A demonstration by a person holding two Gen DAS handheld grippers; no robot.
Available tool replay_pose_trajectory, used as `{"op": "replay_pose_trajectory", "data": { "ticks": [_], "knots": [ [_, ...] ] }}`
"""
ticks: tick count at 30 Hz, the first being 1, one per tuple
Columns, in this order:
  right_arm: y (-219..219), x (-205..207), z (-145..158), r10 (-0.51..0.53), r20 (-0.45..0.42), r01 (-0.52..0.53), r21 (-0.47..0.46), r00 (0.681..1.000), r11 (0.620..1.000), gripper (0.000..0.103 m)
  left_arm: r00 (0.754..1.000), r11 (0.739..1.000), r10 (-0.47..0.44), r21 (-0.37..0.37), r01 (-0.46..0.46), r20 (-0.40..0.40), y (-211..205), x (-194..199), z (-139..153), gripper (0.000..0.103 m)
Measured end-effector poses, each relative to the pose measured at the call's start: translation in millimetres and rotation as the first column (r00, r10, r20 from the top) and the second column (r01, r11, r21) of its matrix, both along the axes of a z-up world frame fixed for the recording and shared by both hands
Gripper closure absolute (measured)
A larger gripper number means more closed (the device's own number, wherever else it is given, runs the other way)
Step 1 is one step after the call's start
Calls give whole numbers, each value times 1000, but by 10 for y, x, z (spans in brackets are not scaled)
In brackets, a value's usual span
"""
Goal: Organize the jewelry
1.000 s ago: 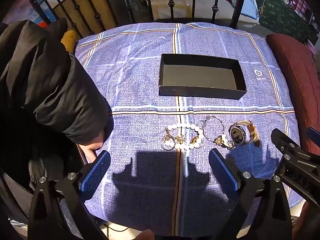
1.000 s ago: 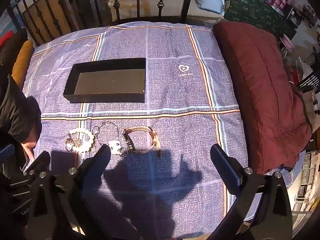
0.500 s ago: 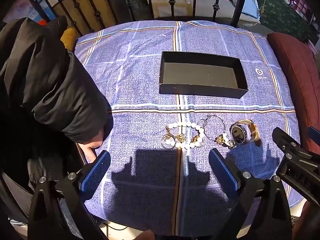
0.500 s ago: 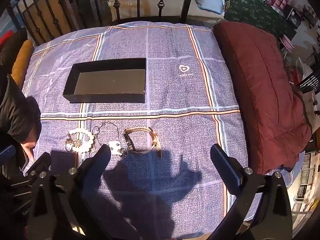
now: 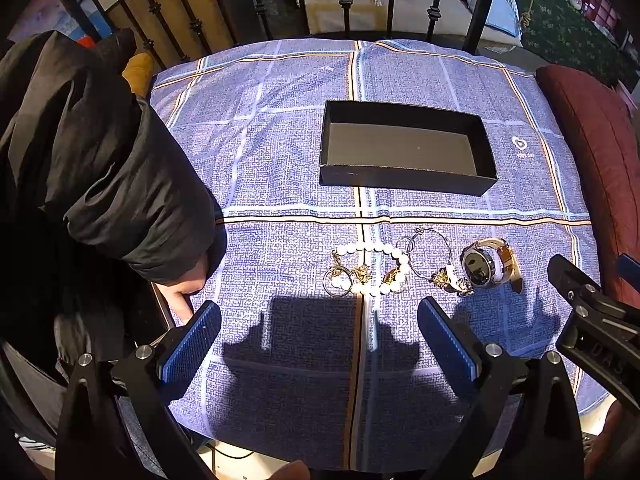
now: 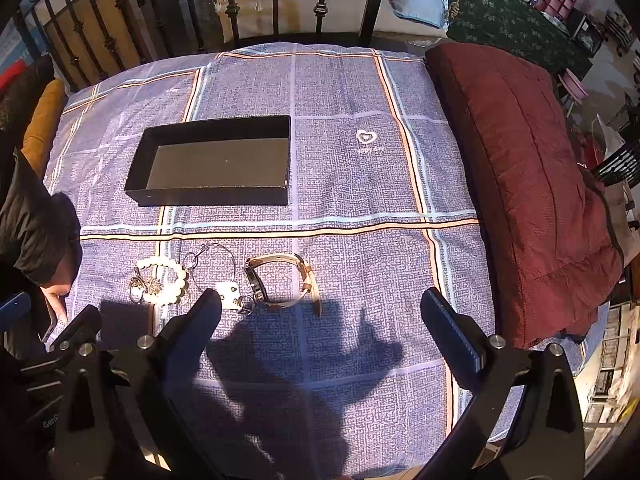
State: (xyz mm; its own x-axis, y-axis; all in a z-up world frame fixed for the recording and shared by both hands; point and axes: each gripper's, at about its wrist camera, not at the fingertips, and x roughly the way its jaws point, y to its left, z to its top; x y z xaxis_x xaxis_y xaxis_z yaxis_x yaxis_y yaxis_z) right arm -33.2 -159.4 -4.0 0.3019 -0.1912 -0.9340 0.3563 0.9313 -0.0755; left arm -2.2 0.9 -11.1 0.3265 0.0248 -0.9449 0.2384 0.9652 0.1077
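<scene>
Jewelry: pearl bracelet [image 5: 374, 266] and watch [image 5: 486, 266] lie near the empty black box [image 5: 406, 148]. Both grippers [image 5: 318, 344] [image 6: 320, 334] hover wide open. Only the left view shows a black sleeve [image 5: 120, 184]; only the right, the red quilt's [image 6: 536, 184] full length.

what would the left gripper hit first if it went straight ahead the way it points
Probably the pearl bracelet: the open left gripper points at the jewelry row, with bare cloth before it. The black box lies beyond. Depth is unclear, so it might meet the cloth first.

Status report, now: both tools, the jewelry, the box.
Left tool open, right tool open, both hovering, holding nothing. Pearl bracelet, watch and small pieces lying on the cloth; black box empty. Nothing in the way.
</scene>
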Motion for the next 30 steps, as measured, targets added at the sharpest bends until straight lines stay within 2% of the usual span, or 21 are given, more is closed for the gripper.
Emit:
{"op": "replay_pose_trajectory", "data": {
  "ticks": [30],
  "knots": [
    [-23, 22, 7, 2, 4, -2, 13, 1000, 1000, 5, 1000, 1000, -1, -1, 1, -8, 2, 45, -8, 6]
  ]
}}
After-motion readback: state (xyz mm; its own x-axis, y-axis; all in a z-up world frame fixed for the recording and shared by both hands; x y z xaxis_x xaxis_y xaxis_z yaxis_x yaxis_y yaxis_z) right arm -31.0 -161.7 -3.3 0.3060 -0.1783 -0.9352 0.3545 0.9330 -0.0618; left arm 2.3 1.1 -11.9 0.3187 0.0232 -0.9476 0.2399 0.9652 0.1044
